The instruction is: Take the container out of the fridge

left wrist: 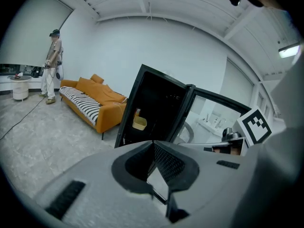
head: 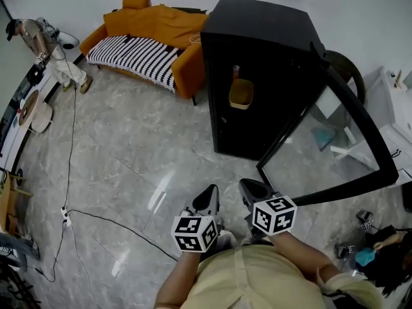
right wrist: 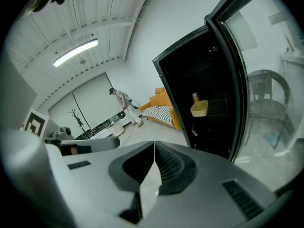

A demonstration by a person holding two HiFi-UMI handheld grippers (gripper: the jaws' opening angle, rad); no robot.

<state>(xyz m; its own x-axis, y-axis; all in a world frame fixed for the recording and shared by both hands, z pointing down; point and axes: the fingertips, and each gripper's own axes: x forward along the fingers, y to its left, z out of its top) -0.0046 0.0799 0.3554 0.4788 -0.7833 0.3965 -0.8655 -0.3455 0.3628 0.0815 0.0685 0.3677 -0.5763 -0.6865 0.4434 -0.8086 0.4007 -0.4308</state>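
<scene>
Hard to make out: the inside of the fridge [head: 257, 50] is dark, so its shelves barely show. What lies in the container [head: 241, 94] cannot be seen.
Cut off: in the head view the marker cubes and the person's forearms cover the rear of both grippers. Only the dark jaw tips stick out ahead of them.
Left gripper [left wrist: 153, 144]: jaws pressed together at the tips, nothing between them.
Right gripper [right wrist: 154, 144]: jaws shut tip to tip and empty, just beside the left gripper.
Container's place: well ahead of both grippers, inside the open fridge at about mid-height. It sits a little left of the left gripper's line and to the right of the right gripper's line.
Behind the container: a small red-topped item [right wrist: 195, 97], too small to name.
In the way: the glass door [head: 335, 140] stands swung open ahead and to the right of the right gripper. Bare floor [head: 129, 159] lies between the grippers and the fridge opening.
Around: an orange sofa [head: 154, 24] with a striped cover [head: 132, 53] is far ahead to the left, beside the fridge. A person [left wrist: 53, 65] stands beyond it, a cable [head: 71, 166] trails over the floor to the left, and a rounded chair [right wrist: 266, 94] shows through the door.
Materials: the fridge is a matte black box and the container is pale yellow with a rounded rim. The floor is glossy grey marbled tile, and the jaw pads are black and ribbed.
</scene>
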